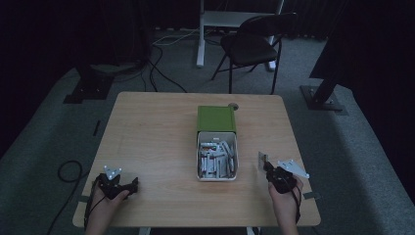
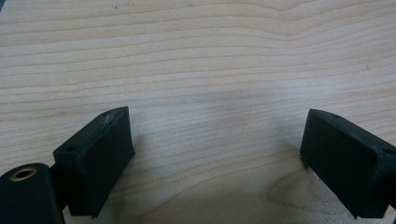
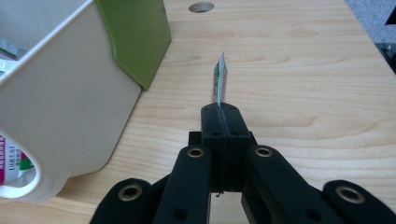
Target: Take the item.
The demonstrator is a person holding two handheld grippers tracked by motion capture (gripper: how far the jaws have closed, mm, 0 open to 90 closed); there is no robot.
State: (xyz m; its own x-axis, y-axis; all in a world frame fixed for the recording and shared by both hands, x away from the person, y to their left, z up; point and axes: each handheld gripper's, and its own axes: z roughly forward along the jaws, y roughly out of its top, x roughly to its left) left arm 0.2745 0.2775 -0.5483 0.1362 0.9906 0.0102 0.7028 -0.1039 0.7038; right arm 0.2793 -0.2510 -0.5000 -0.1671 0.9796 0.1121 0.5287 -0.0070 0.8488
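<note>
My right tongs (image 3: 221, 109) are clenched on a thin sachet (image 3: 219, 77), which stands edge-up out of the tips above the desk (image 1: 156, 142) near its right edge, just beside the white box (image 1: 217, 177) of sachets with its green lid (image 1: 216, 119) swung back toward the far edge. My left tongs (image 2: 215, 154) rest released near the desk's near left corner, jaws wide apart with bare wood between them.
</note>
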